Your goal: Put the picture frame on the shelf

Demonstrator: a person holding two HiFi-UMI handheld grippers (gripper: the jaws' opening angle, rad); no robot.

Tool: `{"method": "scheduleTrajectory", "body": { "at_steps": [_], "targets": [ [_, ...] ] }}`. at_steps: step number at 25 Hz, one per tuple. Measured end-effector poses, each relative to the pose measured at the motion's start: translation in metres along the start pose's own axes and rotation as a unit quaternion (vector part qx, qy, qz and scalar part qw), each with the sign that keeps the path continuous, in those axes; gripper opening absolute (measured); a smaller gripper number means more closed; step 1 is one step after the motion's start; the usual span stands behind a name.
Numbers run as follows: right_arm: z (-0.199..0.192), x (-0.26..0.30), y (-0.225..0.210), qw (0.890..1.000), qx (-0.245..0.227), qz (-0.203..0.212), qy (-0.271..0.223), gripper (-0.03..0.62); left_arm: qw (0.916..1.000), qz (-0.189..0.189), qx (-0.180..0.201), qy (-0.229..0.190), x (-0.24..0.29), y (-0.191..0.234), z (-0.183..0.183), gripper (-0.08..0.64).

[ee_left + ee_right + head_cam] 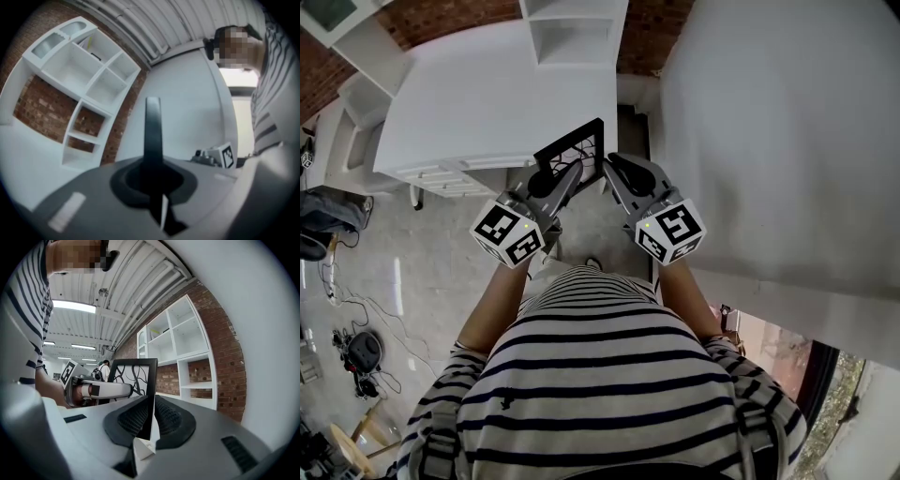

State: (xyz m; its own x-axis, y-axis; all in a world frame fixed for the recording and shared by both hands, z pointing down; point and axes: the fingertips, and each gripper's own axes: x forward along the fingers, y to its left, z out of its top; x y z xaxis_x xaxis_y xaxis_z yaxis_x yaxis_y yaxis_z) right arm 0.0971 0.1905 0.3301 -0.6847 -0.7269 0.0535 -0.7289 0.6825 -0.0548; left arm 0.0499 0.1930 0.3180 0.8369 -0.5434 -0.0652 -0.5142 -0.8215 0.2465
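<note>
A black picture frame (pixel 577 150) with a dark branch pattern on white is held up in front of the person's chest, between the two grippers. My left gripper (pixel 572 173) is shut on its left edge. My right gripper (pixel 611 171) is shut on its right edge. In the left gripper view the frame (pixel 153 133) shows edge-on as a dark strip rising from the closed pads (pixel 140 180). The right gripper view shows the frame (pixel 133 376) face-on, clamped at its edge, with the left gripper (pixel 101 390) across it. The white shelf unit (pixel 574 37) stands ahead against a brick wall.
A white cabinet top (pixel 487 103) lies ahead on the left, below the shelf. A broad white wall (pixel 769 141) fills the right side. The open white shelf compartments (pixel 89 79) (pixel 183 343) are backed by brick. Cables and gear (pixel 361 352) lie on the floor at left.
</note>
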Motion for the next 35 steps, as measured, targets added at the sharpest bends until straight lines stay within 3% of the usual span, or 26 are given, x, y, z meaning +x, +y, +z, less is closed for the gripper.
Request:
{"method": "scheduleTrajectory", "body": {
  "at_steps": [13,20,29,35],
  "targets": [
    [0.005,0.011,-0.004,1.0,-0.004,0.001,0.022,0.012,1.0,0.003,0.008,-0.004,0.002,0.003,0.01,0.017],
    [0.009,0.04,-0.012,0.999,-0.02,0.005,0.034,0.052,0.9999,-0.006,0.009,-0.008,0.012,0.026,0.015,0.017],
    [0.015,0.105,-0.049,0.997,-0.058,-0.005,0.058,0.055,0.9998,-0.016,0.004,-0.008,0.036,0.092,0.026,0.017],
    [0.019,0.163,-0.077,0.997,-0.041,0.011,0.06,0.057,0.9996,-0.025,-0.001,-0.012,0.051,0.154,0.038,0.017]
  ]
}}
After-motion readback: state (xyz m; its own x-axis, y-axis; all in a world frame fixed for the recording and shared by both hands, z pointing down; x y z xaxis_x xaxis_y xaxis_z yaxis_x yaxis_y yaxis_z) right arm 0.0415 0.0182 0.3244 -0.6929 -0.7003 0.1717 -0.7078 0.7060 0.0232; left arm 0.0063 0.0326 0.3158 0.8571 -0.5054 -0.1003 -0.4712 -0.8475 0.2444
